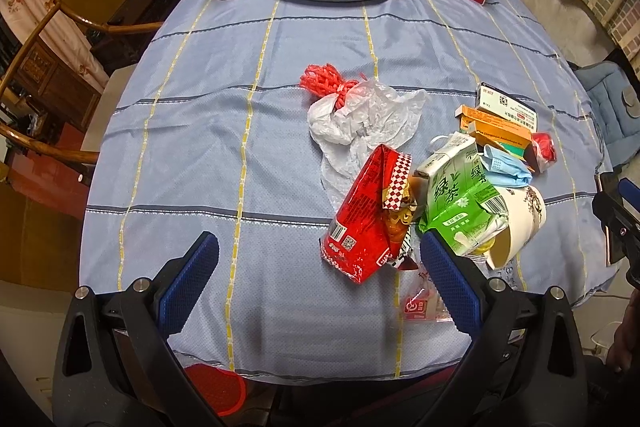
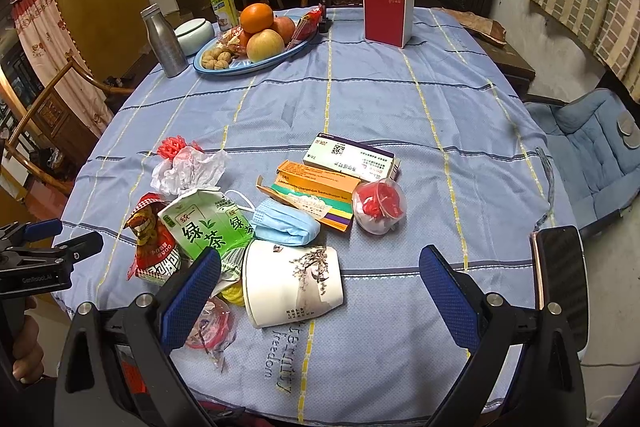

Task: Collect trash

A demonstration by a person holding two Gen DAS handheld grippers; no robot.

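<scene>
Trash lies in a heap on the blue tablecloth (image 1: 280, 107). A red snack bag (image 1: 362, 219), a green tea carton (image 1: 460, 203), a tipped paper cup (image 1: 520, 223), a blue face mask (image 1: 506, 169), medicine boxes (image 1: 504, 123) and a white plastic bag (image 1: 368, 119) with red netting (image 1: 324, 83) show in the left wrist view. My left gripper (image 1: 320, 267) is open and empty, just short of the red bag. My right gripper (image 2: 320, 283) is open and empty, with the paper cup (image 2: 292, 283) lying between its fingers. The carton (image 2: 208, 227), mask (image 2: 286, 223) and boxes (image 2: 320, 195) lie beyond it.
A fruit plate (image 2: 224, 69), a metal bottle (image 2: 164, 43), a white jar (image 2: 194, 33) and a red box (image 2: 386, 13) stand at the table's far end. Wooden chairs (image 1: 48, 79) stand at the left, a blue cushioned chair (image 2: 596, 155) at the right. A red bin (image 1: 216, 391) shows below the near edge.
</scene>
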